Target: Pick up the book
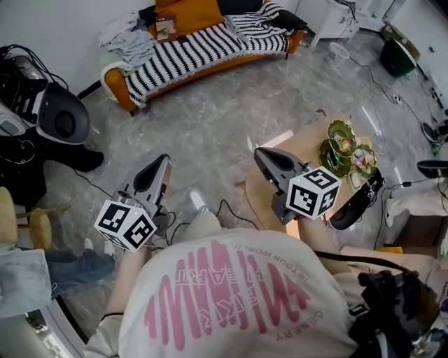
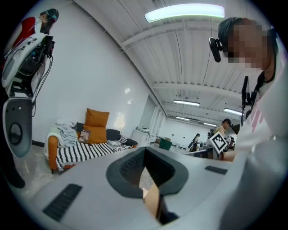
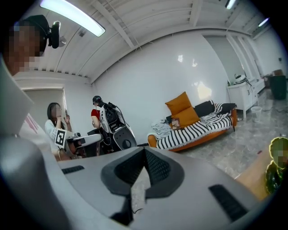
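Book (image 1: 166, 28) is well apart from both tools, on the sofa (image 1: 117, 85) near its back edge, against the orange cushion (image 1: 189, 12). Left tool (image 1: 162, 159) and right tool (image 1: 259, 150) are both clenched and empty. Risk: arriving unopened shoves the book into the soft cushion. It's too small to tell whether it lies flat or leans.

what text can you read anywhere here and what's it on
"IN YOUR WORLD": upside down in pink on the person's shirt.
Rest of the shirt's pink lettering: too warped to read.
Book cover, on the sofa: too small to read.
Marker cubes: patterns only, no words.
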`<state>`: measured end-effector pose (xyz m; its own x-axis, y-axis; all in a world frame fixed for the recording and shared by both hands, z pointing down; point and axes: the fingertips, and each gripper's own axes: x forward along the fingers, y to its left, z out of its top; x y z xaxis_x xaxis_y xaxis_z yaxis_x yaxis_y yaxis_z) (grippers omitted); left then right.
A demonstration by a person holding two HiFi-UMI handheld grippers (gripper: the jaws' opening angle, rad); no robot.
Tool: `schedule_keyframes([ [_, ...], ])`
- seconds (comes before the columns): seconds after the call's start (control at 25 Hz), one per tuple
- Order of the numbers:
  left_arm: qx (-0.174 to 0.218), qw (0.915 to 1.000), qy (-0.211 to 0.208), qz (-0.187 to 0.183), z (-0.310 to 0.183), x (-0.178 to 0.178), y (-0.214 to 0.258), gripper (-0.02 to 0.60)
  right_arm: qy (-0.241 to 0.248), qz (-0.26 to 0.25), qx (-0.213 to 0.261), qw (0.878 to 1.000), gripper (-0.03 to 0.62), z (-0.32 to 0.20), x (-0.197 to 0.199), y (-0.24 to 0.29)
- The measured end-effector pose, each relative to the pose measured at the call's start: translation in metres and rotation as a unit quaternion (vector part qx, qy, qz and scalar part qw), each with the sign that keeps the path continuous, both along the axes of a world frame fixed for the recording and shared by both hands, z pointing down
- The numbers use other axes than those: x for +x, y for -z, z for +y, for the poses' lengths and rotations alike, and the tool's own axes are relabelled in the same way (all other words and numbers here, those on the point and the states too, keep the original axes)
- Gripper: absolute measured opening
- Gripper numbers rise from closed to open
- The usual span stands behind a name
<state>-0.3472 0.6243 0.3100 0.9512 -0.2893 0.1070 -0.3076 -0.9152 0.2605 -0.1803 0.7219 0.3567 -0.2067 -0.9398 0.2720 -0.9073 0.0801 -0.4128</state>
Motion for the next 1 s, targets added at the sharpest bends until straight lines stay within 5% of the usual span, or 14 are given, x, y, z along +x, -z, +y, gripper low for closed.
schedule_keyframes([
  [0.52,-0.013,0.9997,-0.018,-0.002,-0.067,0.022,-0.006,0.006,-0.007,-0.006,-0.041,0.999,0.011,-0.054,0.007,-0.018],
  [1.0,-0.023,0.9978,-0.061,-0.006,-0.212,0.048,-0.007,0.006,-0.029,-0.012,-0.051,0.998,0.011,-0.204,0.019,-0.015],
])
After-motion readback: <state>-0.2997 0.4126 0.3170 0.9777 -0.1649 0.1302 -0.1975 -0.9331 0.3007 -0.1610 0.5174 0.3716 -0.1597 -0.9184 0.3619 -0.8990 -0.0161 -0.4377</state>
